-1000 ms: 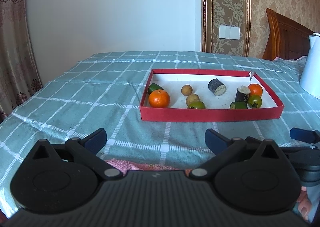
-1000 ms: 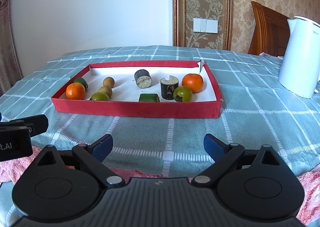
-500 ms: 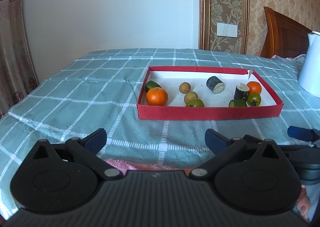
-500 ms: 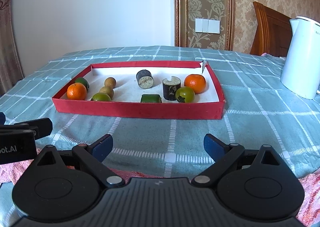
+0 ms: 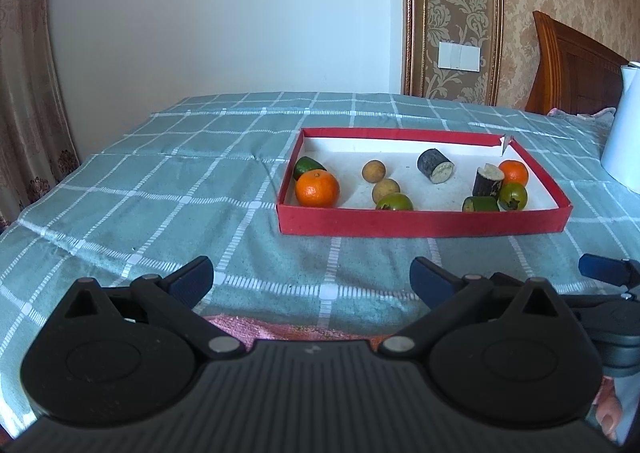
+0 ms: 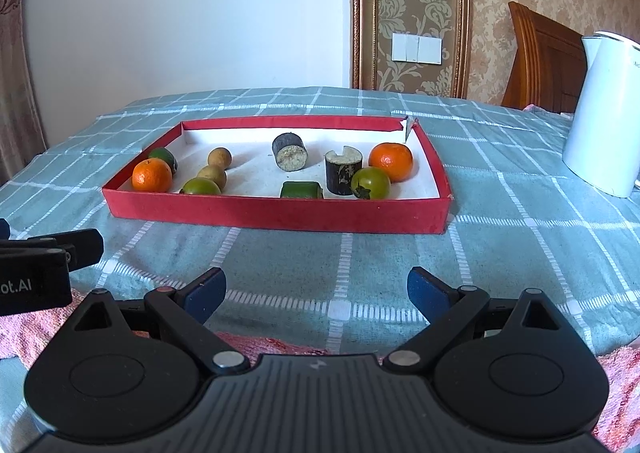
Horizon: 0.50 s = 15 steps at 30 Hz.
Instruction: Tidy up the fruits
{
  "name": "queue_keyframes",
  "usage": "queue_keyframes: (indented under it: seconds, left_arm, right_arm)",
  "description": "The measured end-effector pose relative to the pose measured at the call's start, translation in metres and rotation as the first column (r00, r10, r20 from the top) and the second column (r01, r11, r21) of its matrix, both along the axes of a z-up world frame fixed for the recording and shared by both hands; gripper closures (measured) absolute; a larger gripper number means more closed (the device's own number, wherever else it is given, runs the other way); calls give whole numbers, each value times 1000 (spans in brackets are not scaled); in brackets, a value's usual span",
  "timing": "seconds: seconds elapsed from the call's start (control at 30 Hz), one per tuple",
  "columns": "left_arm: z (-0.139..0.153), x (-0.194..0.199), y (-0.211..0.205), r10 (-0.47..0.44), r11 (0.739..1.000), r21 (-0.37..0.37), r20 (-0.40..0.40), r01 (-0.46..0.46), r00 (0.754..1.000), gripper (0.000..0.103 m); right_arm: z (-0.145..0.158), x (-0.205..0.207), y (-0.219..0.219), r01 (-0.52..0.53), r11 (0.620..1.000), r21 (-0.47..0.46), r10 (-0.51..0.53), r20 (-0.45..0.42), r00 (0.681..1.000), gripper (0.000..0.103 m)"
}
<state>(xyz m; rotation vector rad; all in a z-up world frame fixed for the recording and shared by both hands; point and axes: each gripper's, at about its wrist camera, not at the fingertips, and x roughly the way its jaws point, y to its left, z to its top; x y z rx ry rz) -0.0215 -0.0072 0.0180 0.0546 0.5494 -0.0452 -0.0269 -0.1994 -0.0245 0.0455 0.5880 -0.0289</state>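
Observation:
A shallow red tray (image 5: 424, 222) (image 6: 276, 213) with a white floor lies on the green checked tablecloth. It holds two oranges (image 5: 317, 188) (image 6: 391, 162), two brown longans (image 5: 373, 170), green fruits (image 6: 370, 183) (image 5: 394, 202), two dark sugarcane chunks (image 6: 290, 152) (image 5: 488, 180) and a green piece (image 6: 301, 190). My left gripper (image 5: 312, 279) is open, empty, and well short of the tray's front left. My right gripper (image 6: 316, 288) is open too, facing the tray's front wall from a distance.
A white kettle (image 6: 604, 113) stands right of the tray. A wooden headboard (image 5: 572, 65) rises behind it. Pink cloth (image 6: 280, 343) lies under both grippers. A curtain (image 5: 24, 93) hangs at the left, past the table edge.
Both views have risen and tilted slightly, so the tray sits a little lower and nearer in the frame. Both grippers stayed open and empty.

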Motion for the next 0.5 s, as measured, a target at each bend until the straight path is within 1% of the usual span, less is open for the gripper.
queue_keyframes:
  seconds: [0.3, 0.5]
  left_arm:
    - [0, 2, -2, -13, 1000, 4, 5, 13, 1000, 0]
    - [-1, 1, -5, -7, 999, 43, 26, 6, 1000, 0]
  right_arm:
    - [1, 1, 0, 2, 1000, -5, -2, 3, 1000, 5]
    - [2, 1, -1, 6, 1000, -13, -6, 8, 1000, 5]
